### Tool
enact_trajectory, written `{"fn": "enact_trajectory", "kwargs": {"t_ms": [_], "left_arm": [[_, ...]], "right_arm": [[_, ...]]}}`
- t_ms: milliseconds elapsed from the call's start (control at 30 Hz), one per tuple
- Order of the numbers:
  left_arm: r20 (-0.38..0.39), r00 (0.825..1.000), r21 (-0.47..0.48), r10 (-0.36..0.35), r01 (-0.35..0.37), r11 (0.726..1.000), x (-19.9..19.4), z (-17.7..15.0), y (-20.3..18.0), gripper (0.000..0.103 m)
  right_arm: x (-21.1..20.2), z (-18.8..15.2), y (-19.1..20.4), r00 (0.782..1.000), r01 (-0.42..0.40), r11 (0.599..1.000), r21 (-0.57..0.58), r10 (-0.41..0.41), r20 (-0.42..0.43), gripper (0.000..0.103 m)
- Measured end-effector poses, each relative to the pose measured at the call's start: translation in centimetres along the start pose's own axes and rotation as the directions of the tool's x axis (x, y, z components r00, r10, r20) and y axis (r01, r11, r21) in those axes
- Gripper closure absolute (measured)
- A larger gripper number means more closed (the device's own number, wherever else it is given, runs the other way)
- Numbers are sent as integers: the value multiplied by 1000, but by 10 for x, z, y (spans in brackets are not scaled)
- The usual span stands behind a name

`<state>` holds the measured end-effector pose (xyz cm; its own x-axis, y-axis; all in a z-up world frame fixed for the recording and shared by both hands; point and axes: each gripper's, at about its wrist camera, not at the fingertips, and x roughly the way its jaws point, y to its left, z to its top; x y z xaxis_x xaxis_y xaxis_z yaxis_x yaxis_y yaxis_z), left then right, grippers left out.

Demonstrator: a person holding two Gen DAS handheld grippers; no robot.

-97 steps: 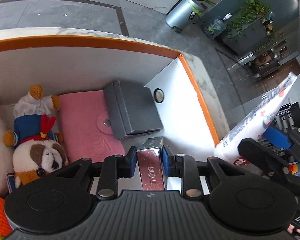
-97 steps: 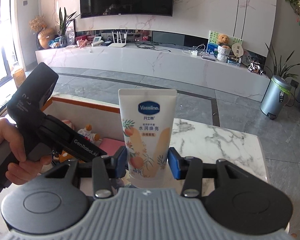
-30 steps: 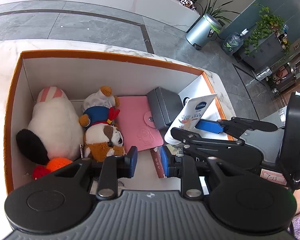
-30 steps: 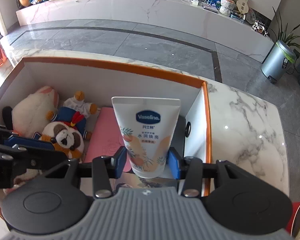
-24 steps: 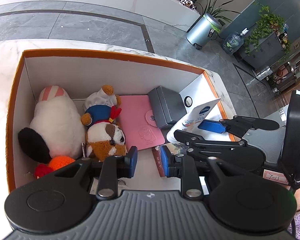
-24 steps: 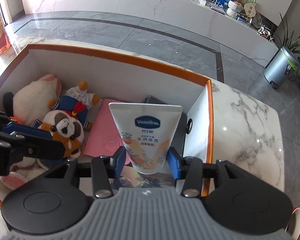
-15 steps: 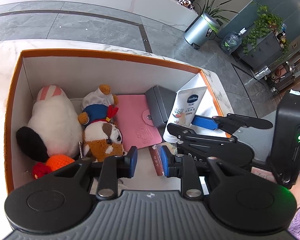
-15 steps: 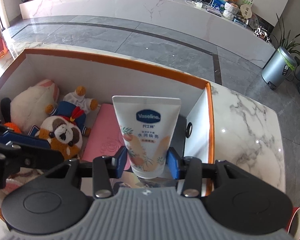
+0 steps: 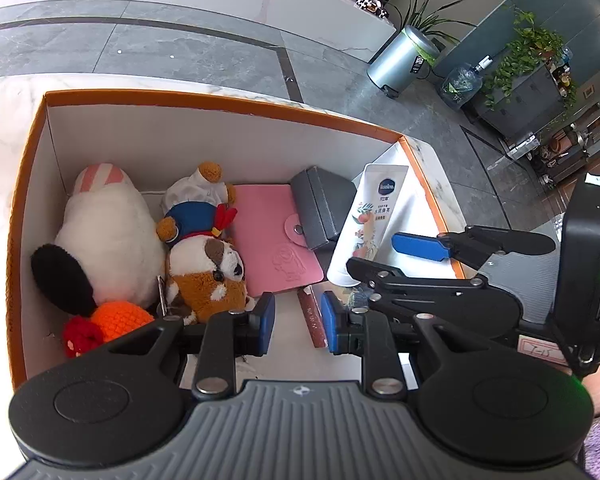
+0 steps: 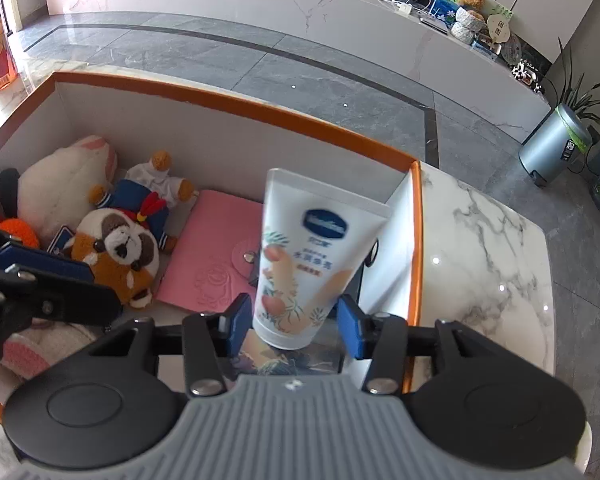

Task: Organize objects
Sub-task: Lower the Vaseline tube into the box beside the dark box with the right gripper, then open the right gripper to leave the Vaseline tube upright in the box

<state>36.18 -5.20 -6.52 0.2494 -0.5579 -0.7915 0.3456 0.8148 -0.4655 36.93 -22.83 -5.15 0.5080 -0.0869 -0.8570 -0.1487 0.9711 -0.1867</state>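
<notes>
The right gripper (image 10: 296,322) points down into the right end of the orange-rimmed box (image 10: 236,106). Its jaws have just been opening; a gap shows between each blue pad and the lotion tube (image 10: 312,260), so the pads no longer press on it. The tube stands between them, cap end down, tilted, its printed face blurred. In the left wrist view the same tube (image 9: 370,224) leans against the box's right wall, its cap near the floor of the box.

The left gripper (image 9: 298,322) hangs over the near edge of the box, its jaws spread a little with nothing pinched. A slim red carton (image 9: 311,316) lies on the box floor below and between the pads; contact cannot be told.

Further in, a pink wallet (image 9: 274,234) lies flat, with a grey case (image 9: 322,206) just beside it on the right. Left of the wallet lie a brown-and-white plush dog (image 9: 204,268) in a blue outfit, then a large white plush (image 9: 104,236) and an orange knitted toy (image 9: 120,320). The box rests on a marble table (image 10: 484,264).
</notes>
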Motion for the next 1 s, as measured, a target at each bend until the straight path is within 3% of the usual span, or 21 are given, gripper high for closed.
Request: {"fn": "enact_trajectory", "kwargs": {"t_ms": [200, 267, 433, 767, 1000], "left_arm": [[-2, 1000, 1, 1, -1, 1000, 0, 0, 1, 74], [-2, 1000, -2, 1, -1, 1000, 0, -1, 1, 74], [-9, 1000, -5, -10, 10, 1000, 4, -2, 1, 74], [-30, 999, -5, -11, 11, 1000, 9, -8, 6, 74], [-43, 999, -15, -17, 17, 1000, 13, -12, 9, 74]], "right_arm": [[-8, -5, -4, 999, -18, 998, -58, 16, -50, 59], [-11, -7, -2, 997, -19, 995, -100, 11, -74, 80], [-8, -8, 6, 992, -44, 988, -146, 26, -122, 97], [23, 1, 4, 981, -50, 994, -100, 30, -191, 103], [30, -4, 13, 980, -31, 989, -146, 2, -199, 103]]}}
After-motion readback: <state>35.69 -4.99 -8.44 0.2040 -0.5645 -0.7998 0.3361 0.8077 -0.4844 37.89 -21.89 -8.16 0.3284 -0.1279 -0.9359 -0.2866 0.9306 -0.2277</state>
